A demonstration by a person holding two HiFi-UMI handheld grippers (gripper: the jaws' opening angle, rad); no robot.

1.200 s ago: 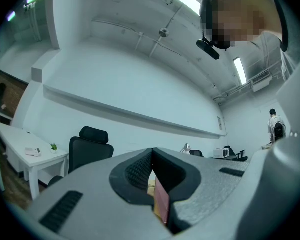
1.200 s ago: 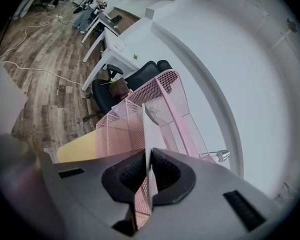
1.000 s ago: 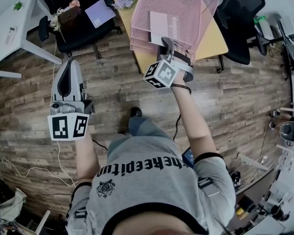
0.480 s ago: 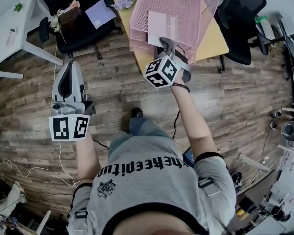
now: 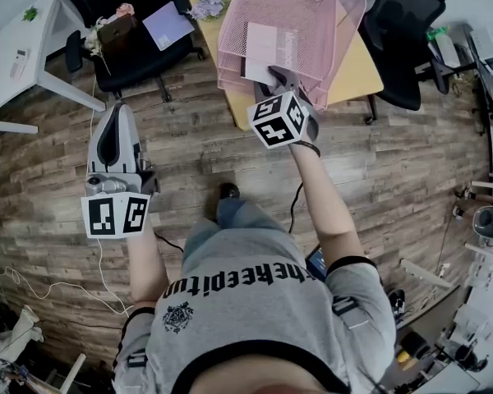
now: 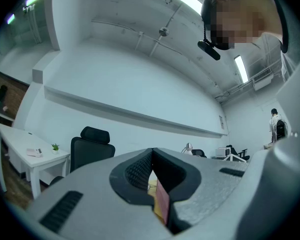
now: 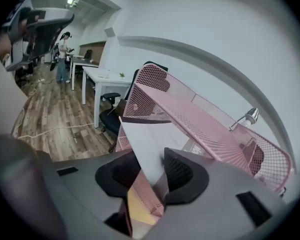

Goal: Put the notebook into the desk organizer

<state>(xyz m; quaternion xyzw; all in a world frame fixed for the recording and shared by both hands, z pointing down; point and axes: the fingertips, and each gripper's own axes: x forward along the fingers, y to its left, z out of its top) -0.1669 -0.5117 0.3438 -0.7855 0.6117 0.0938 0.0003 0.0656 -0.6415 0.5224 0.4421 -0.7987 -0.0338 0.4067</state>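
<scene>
1. Notebook (image 5: 267, 48), thin with a smooth pale cover, sits in the pink wire-mesh desk organizer (image 5: 312, 6) on the yellow surface (image 5: 357, 68). The right hand-held gripper (image 5: 277, 76) is at its near edge. The left hand-held gripper (image 5: 117, 109) hangs well apart over the plank floor (image 5: 189, 138).
2. Left gripper view: ribbed black pads (image 6: 137, 171) meet on nothing.
3. Right gripper view: the jaws have just been opening, with the cover loose between them. This looks like the release; next, back straight out without dragging the notebook.

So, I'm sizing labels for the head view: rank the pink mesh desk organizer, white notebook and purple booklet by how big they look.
1. Pink mesh desk organizer
2-3. White notebook and purple booklet: they look alike, so unranked.
</scene>
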